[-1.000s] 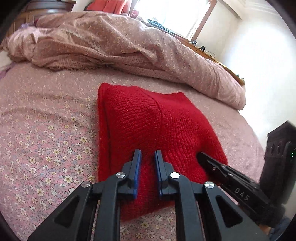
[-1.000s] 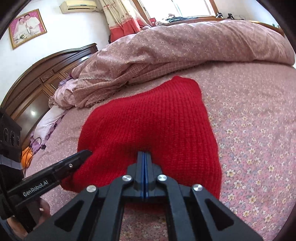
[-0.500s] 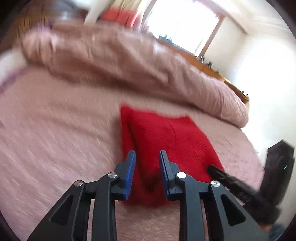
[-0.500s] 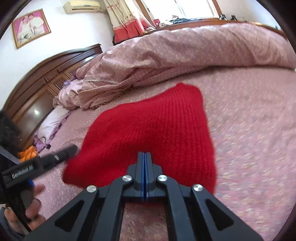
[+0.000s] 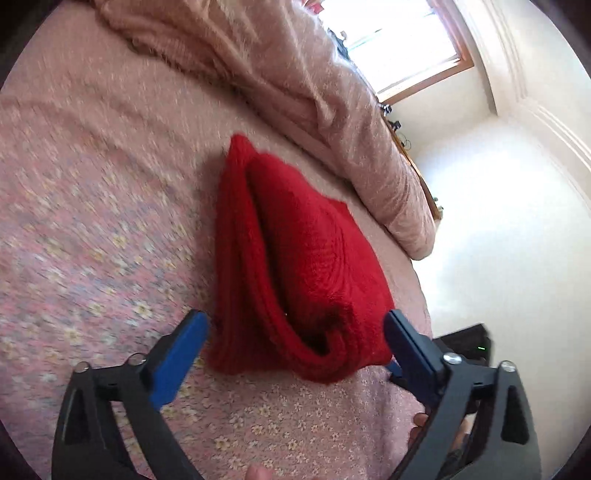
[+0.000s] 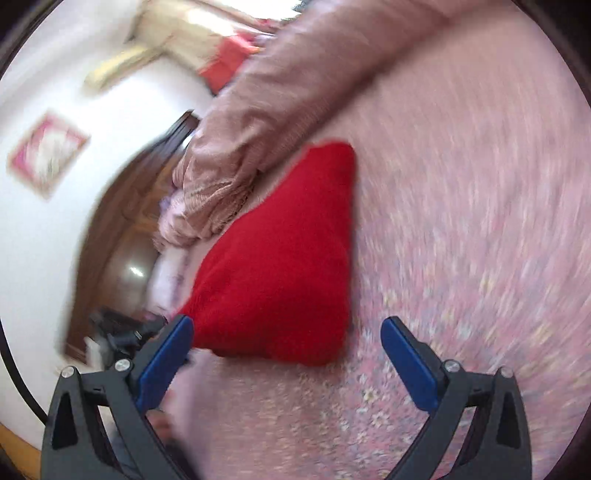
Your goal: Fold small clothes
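Note:
A folded red knitted sweater (image 5: 314,251) lies on the flowered pink bedsheet (image 5: 92,229). In the left wrist view its near folded end shows layered edges, just beyond my left gripper (image 5: 293,319). That gripper's jaws are opening and stand wide on either side of that end, with the blue pads (image 5: 177,354) not pressing on it. In the blurred right wrist view the sweater (image 6: 280,266) lies just ahead of my right gripper (image 6: 288,322). Its jaws are opening too, spread wide, and they hold nothing.
A rumpled pink quilt (image 5: 295,66) is heaped along the far side of the bed. A dark wooden headboard (image 6: 122,229) and a framed picture (image 6: 48,155) stand to the left in the right wrist view. A bright window (image 5: 391,33) and a white wall lie to the right.
Both grippers went from shut or nearly shut on the sweater's near edge to wide open. They drew back a little and rolled, so both views now tilt.

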